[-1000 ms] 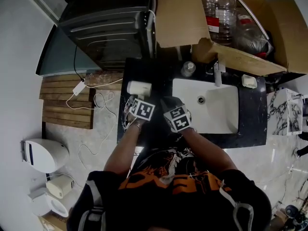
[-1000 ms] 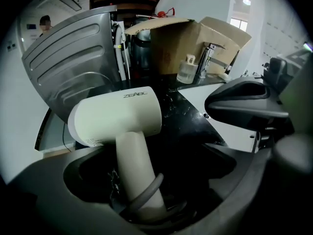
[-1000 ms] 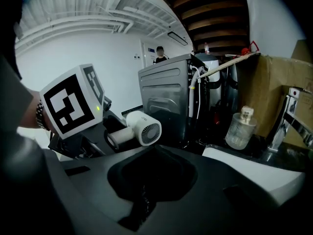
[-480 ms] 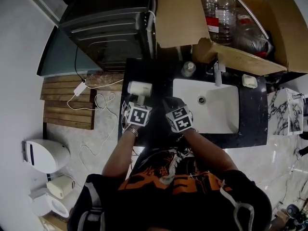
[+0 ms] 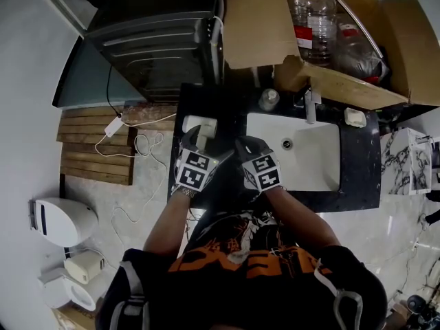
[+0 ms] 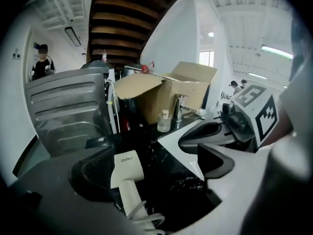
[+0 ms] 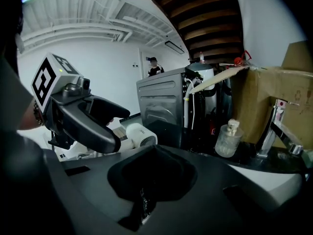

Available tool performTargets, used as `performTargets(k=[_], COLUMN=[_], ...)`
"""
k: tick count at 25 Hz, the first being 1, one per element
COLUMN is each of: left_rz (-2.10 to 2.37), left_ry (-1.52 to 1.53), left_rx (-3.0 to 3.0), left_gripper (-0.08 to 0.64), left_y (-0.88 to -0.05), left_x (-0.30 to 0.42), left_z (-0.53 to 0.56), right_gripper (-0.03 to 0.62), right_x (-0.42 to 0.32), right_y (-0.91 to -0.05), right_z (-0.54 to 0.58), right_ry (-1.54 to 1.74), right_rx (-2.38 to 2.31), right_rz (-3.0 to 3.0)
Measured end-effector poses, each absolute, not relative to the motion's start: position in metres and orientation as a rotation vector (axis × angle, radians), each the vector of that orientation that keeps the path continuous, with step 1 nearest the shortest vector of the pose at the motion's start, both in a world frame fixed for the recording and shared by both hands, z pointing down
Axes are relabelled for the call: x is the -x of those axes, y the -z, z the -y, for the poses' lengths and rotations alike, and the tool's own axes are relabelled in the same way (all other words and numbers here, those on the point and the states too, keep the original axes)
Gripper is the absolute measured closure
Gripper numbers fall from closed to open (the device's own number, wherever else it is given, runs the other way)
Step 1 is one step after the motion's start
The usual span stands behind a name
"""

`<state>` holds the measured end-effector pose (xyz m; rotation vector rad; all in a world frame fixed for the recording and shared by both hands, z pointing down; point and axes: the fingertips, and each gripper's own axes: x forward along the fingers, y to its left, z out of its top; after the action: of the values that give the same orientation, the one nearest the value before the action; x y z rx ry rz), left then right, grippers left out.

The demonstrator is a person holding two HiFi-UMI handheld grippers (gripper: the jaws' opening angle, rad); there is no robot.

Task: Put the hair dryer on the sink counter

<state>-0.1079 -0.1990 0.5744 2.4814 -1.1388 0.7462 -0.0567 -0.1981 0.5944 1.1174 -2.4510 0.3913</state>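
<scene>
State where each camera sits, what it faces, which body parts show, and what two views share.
Head view: on the person's head, facing steeply down at the sink counter; torso, forearms, left gripper and right gripper show.
Left gripper view: on the left gripper, facing along its parted jaws at the hair dryer on the counter; right gripper at right.
Right gripper view: on the right gripper, facing along its closed jaws toward the washing machine; left gripper at left.
Shared: both gripper views show hair dryer and bottle.
</scene>
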Motion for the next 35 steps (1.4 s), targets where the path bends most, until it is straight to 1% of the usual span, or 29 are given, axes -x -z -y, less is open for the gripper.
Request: performTargets(k=[4,7,14,16,20,22,24,25,28,30,33,35], left_rz=[1.184,1.222,1.306,1.332,1.337,1.418,1.543,1.586,1.619,1.618,1.617,1.620], left_ry=[-0.616,-0.550,-0.415,-0.367,-0.257,-0.186,-0.070,-0.016,0.103,0.164,0.181,0.186], left_rx=[-2.581,-2.622,-2.697,-2.697,-2.671,-2.681,-2.694,-2.700,-2.712,-2.710,-2.715,-2.713], left_gripper=[0.020,0.064,0.129,0.173,0.221,0.259,0.375,0.403,0.440,0.452,0.460,0.480], left_y=[-0.544,-0.521,-0.466,-0.452,-0.437,-0.422,-0.399,-0.388,-0.361,-0.346,-0.335,-0.330], left_x=[0.104,0.104,0.103,0.103,0.104,0.109,0.119,0.122,0.123,0.120,0.117,0.116], left_z=[0.195,0.193,0.185,0.184,0.178,0.173,0.166,0.162,0.150,0.144,0.134,0.127], right_gripper=[0.578,0.578,0.578,0.578,0.578,0.578,0.578,0.578,0.578,0.578,0.578,0.578], right_x=[0.045,0.041,0.047,0.047,0.049,0.051,0.052,0.052,0.053,0.054,0.055,0.054], right_y=[-0.572,-0.546,-0.478,-0.460,-0.430,-0.418,-0.408,-0.403,-0.385,-0.371,-0.349,-0.338], right_z=[0.195,0.194,0.183,0.181,0.174,0.169,0.163,0.160,0.150,0.142,0.130,0.123], right_ry=[-0.389,-0.353,-0.191,-0.157,-0.091,-0.052,-0.024,-0.012,0.025,0.058,0.106,0.118], right_rx=[-1.172,-1.211,-1.239,-1.262,-1.291,-1.282,-1.278,-1.278,-1.269,-1.252,-1.233,-1.227], right_rz=[2.471,2.512,2.628,2.662,2.722,2.740,2.758,2.768,2.812,2.850,2.896,2.921])
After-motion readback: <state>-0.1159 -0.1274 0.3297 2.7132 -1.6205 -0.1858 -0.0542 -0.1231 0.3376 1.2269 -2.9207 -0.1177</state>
